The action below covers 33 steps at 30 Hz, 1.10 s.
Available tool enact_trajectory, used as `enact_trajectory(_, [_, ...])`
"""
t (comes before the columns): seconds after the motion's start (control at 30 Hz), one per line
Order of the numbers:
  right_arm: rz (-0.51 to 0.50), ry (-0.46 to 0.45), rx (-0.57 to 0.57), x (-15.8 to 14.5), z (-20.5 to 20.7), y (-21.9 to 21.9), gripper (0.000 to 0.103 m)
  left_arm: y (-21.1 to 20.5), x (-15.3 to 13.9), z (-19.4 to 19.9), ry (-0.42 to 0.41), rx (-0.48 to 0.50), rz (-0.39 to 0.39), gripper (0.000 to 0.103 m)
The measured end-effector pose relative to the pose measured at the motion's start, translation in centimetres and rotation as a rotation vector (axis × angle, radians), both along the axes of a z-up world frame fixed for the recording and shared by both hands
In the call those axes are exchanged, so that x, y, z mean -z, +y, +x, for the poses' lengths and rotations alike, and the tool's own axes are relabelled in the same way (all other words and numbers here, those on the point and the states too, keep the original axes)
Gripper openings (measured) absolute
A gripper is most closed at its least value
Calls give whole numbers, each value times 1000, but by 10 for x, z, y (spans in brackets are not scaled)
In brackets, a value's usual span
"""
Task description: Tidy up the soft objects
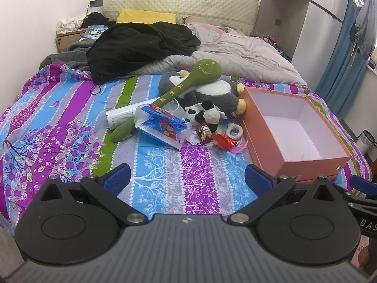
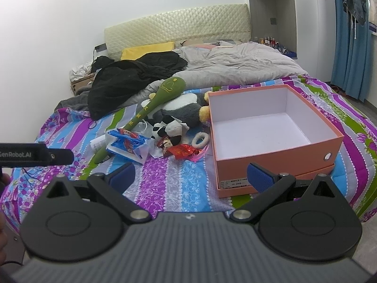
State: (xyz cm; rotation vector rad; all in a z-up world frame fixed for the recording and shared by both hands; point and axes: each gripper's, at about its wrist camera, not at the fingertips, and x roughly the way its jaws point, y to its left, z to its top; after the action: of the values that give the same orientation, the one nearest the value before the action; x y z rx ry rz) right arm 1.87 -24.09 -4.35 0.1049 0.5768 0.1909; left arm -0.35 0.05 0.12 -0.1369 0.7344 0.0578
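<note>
Left tool (image 1: 187, 176): fingers spread wide, holding nothing, above the striped bedspread (image 1: 165, 165).
Right tool (image 2: 190, 175): likewise spread and unladen, near the box.
Box (image 2: 271, 165): orange, open, on the bed.
Soft toys: penguin (image 1: 212, 89), cow (image 1: 207, 113) and green mallet (image 1: 188, 82) heaped left of the box among wrappers (image 1: 162, 125).

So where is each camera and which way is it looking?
Left wrist: sits on the left gripper, open jaws, facing the toy pile; the right gripper's tip peeks in.
Right wrist: sits on the right gripper, open jaws, facing the orange box; the left gripper's body shows.
Both share the bed, toys and box.
</note>
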Motion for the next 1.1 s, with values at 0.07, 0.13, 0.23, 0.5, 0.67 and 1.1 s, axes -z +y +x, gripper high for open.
enact_trajectory(0.07, [1, 1, -1, 0, -1, 0, 103, 0, 2, 0, 2, 5, 7, 103])
enact_trajectory(0.13, [1, 0, 1, 0, 0, 0, 103, 0, 4, 0, 4, 8, 9, 103])
enact_trajectory(0.23, [4, -1, 3, 3, 0, -1, 103, 1, 6, 1, 9, 12, 6, 103])
enact_trajectory(0.5, [-3, 17, 4, 5, 1, -1, 103, 2, 10, 1, 14, 18, 3, 103])
enact_trajectory(0.67, [-1, 30, -2, 6, 2, -1, 103, 3, 13, 2, 19, 21, 0, 103])
enact_trajectory(1.1, [2, 45, 0, 9, 5, 0, 103, 3, 18, 9, 35, 38, -15, 103])
